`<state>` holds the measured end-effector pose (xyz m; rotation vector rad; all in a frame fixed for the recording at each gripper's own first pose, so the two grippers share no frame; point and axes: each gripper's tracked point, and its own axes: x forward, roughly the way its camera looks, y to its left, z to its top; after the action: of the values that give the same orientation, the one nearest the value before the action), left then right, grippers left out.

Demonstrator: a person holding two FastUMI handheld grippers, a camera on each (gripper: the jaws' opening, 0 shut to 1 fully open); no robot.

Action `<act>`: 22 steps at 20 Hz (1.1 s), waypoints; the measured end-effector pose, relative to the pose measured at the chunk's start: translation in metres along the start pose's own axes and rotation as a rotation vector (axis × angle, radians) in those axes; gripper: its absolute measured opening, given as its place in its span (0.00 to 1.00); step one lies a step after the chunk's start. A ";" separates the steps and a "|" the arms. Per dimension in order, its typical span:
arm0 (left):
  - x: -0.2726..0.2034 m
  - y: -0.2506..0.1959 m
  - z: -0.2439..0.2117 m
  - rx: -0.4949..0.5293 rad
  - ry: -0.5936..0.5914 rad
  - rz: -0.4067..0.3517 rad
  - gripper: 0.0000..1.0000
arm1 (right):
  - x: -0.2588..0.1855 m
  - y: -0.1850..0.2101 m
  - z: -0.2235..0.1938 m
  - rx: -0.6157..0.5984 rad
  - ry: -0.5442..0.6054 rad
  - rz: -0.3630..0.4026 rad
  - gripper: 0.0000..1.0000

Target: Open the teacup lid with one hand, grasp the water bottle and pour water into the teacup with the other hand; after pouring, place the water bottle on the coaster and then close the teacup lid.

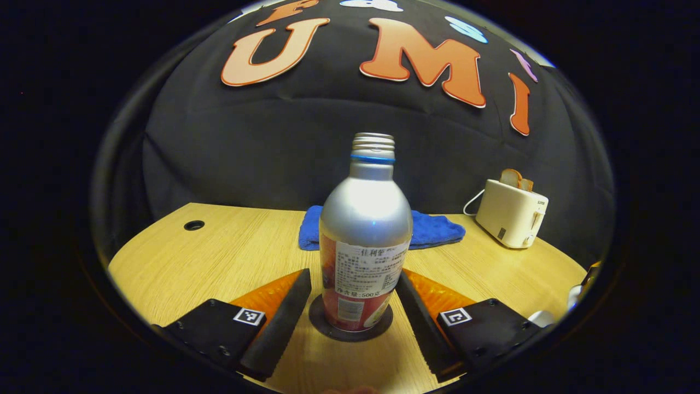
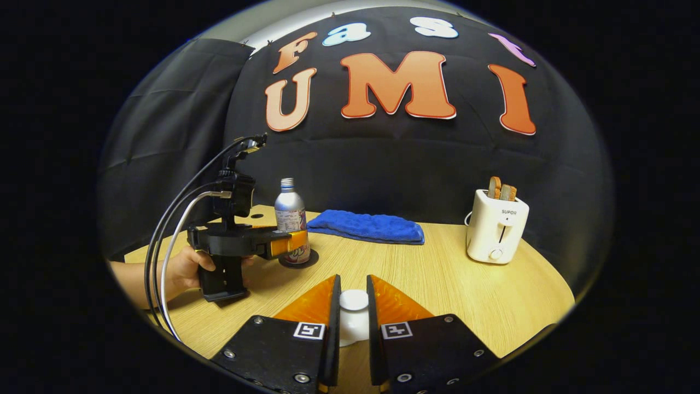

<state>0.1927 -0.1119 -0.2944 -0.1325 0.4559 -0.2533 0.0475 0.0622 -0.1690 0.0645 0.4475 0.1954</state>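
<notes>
The wooden table (image 1: pixel 180 257) spreads beneath both claws. A blue towel (image 1: pixel 432 229) lies beyond the bottle, and a white toaster (image 1: pixel 511 213) stands further off to the right. The water bottle (image 1: pixel 365 230) stands upright on the dark coaster (image 1: pixel 350 328), between the left gripper's (image 1: pixel 353 306) spread fingers, which stand just clear of its sides. The right gripper (image 2: pixel 353 306) is pinched on the white teacup lid (image 2: pixel 354 300), low between its fingers; the cup beneath is hidden.
</notes>
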 end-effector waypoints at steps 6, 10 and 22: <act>-0.022 -0.004 0.008 0.045 -0.050 -0.004 0.99 | 0.003 0.008 -0.003 0.006 0.005 0.011 0.23; -0.044 -0.013 0.005 0.072 -0.071 -0.025 1.00 | 0.003 0.014 -0.003 0.008 -0.003 0.022 0.23; -0.122 -0.011 0.035 0.104 -0.216 0.008 0.99 | 0.016 0.024 -0.015 -0.011 0.008 0.029 0.23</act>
<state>0.1000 -0.0866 -0.2104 -0.0554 0.2282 -0.2517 0.0505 0.0895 -0.1868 0.0590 0.4538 0.2265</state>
